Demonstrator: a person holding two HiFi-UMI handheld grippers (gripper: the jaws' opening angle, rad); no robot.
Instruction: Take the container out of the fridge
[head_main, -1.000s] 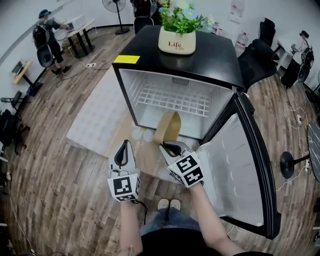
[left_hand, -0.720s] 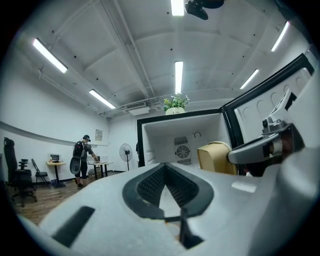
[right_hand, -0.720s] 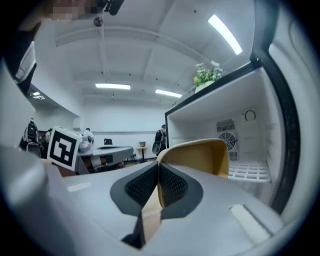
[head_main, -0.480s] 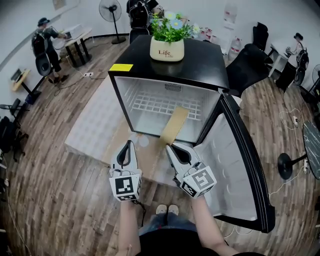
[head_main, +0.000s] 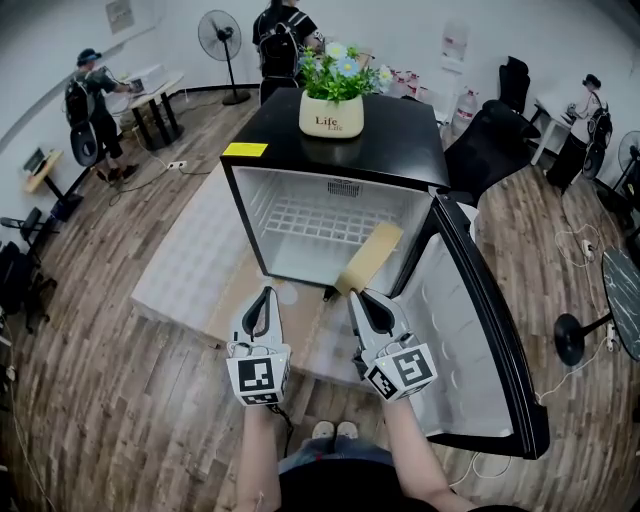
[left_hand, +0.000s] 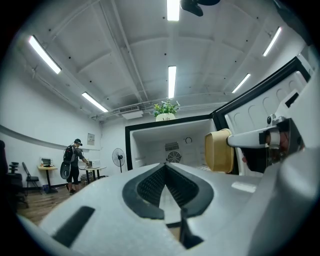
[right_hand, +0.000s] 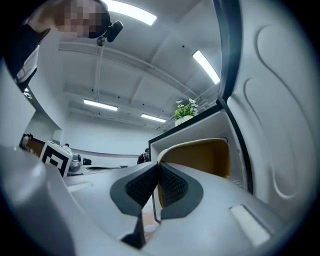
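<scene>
Gripping a tan container (head_main: 372, 256) by its thin rim, the right tongs (head_main: 358, 296) hold it tilted in the air before the lower right corner of the open fridge (head_main: 400, 125). The container sits at about one o'clock from the tongs' tip, just beside the door's hinge edge. The right gripper view shows these tongs clenched on the rim, with the container rising just beyond them.

The left tongs (head_main: 265, 293), at nine o'clock of the right pair, are pressed together on nothing. They point toward the fridge above a brown sheet (head_main: 290, 320) on the floor.

The fridge door (head_main: 490, 340) stands wide open toward four o'clock of the cabinet, and a white wire shelf (head_main: 325, 215) runs across the cavity. On the black top, a flowering plant in a cream pot (head_main: 331, 110) stands near the twelve o'clock edge, and a yellow note (head_main: 245, 149) lies at the front left corner.

A pale mat (head_main: 185, 265) spreads over the wood floor at nine o'clock of the fridge. At ten o'clock a person with a backpack (head_main: 85, 100) stands by a bench (head_main: 155, 75), and a pedestal fan (head_main: 215, 25) stands at eleven.
</scene>
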